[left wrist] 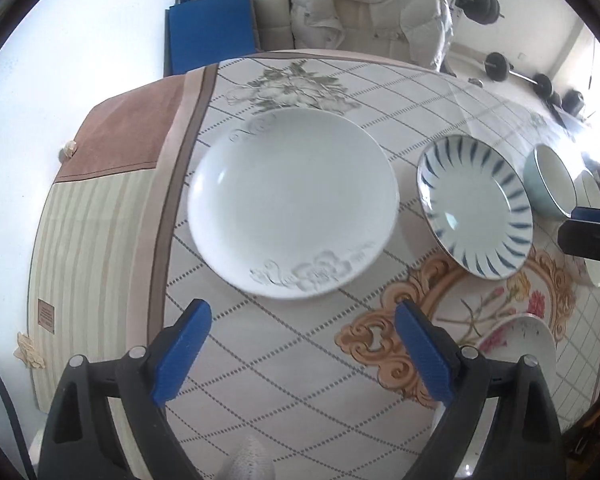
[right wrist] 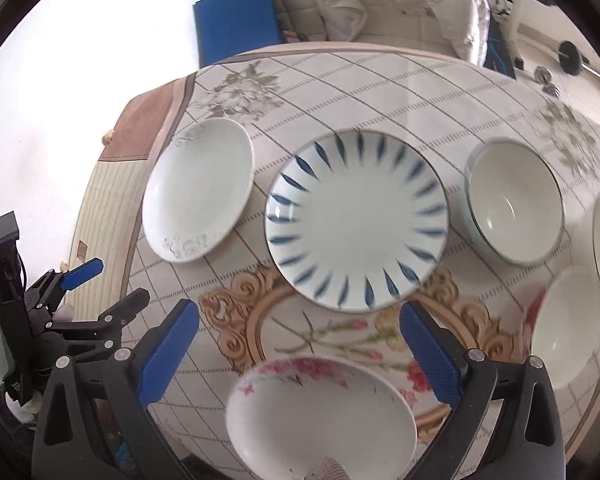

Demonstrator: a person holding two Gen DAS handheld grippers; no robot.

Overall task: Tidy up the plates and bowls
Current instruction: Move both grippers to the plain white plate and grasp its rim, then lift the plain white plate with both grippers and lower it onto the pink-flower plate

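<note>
A white plate with grey flower trim (left wrist: pixel 292 204) lies on the table just ahead of my left gripper (left wrist: pixel 302 312), whose blue pads stand wide apart above the cloth with nothing between them. A blue-striped plate (right wrist: pixel 356 220) lies ahead of my right gripper (right wrist: pixel 300 312), which is open and empty too. A pink-flowered plate (right wrist: pixel 320 412) sits below and between the right fingers, apart from them. A teal-sided bowl (right wrist: pixel 514 204) and two more white bowls (right wrist: pixel 568 328) stand to the right. In the right wrist view my left gripper (right wrist: pixel 112 284) hangs at the far left, beyond the table edge.
The table (left wrist: pixel 284 360) carries a checked, flower-printed cloth that hangs over its left edge (left wrist: pixel 100 240). Behind it stand a chair with a white padded jacket (left wrist: pixel 364 4) and a blue board (left wrist: pixel 210 32). Dumbbells (left wrist: pixel 500 66) lie on the floor at the far right.
</note>
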